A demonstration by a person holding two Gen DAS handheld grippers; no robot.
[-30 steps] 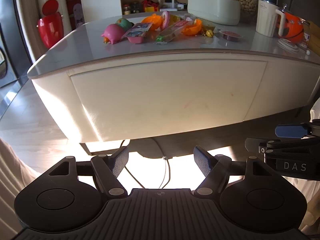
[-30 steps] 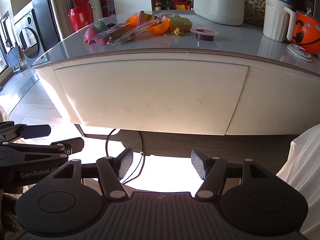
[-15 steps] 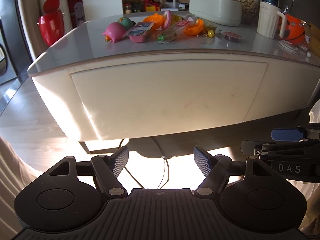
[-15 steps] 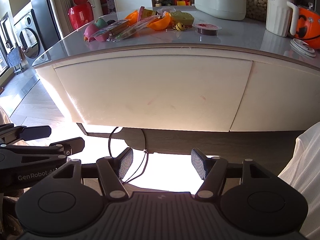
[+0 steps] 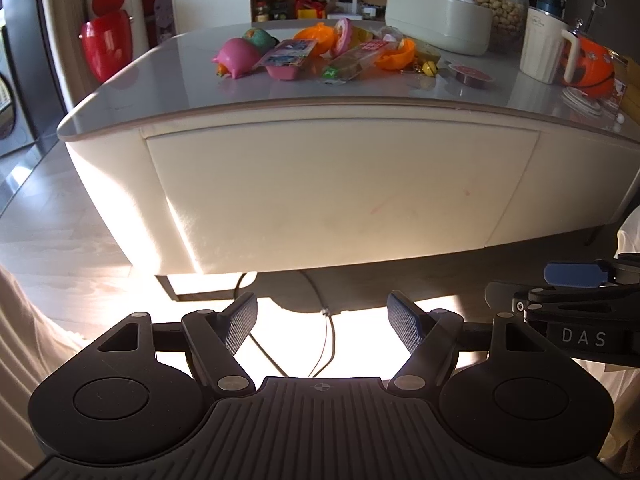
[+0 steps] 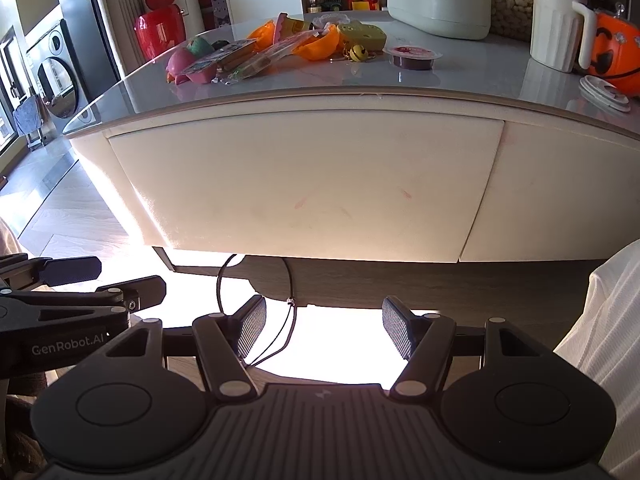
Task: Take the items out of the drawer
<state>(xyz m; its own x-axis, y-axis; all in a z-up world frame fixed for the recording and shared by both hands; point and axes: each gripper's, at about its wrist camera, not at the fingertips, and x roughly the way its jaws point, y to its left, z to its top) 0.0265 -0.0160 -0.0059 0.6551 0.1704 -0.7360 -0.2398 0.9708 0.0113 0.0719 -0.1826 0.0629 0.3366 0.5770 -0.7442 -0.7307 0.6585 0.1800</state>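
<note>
A cream drawer front (image 5: 340, 192) (image 6: 308, 184) sits closed under the grey table top (image 5: 168, 80) (image 6: 460, 76). On the top lies a heap of items: a pink pig toy (image 5: 236, 56) (image 6: 180, 62), a pink tray pack (image 5: 286, 60), orange halves (image 5: 394, 54) (image 6: 316, 46), a small bell (image 6: 359, 53) and a dark sealed cup (image 5: 470, 75) (image 6: 414, 57). My left gripper (image 5: 322, 314) stands open below the drawer, nothing between its fingers. My right gripper (image 6: 324, 320) is open too and empty. Each gripper shows at the edge of the other's view.
A white oval container (image 5: 438, 26), a nut jar (image 5: 500, 0), a white jug (image 6: 558, 24) and an orange pumpkin bucket (image 6: 614, 56) stand at the back right. A red bin (image 5: 106, 46) stands at the left. Cables (image 6: 280, 328) hang beneath the table. A white sleeve (image 6: 604, 344) fills the right.
</note>
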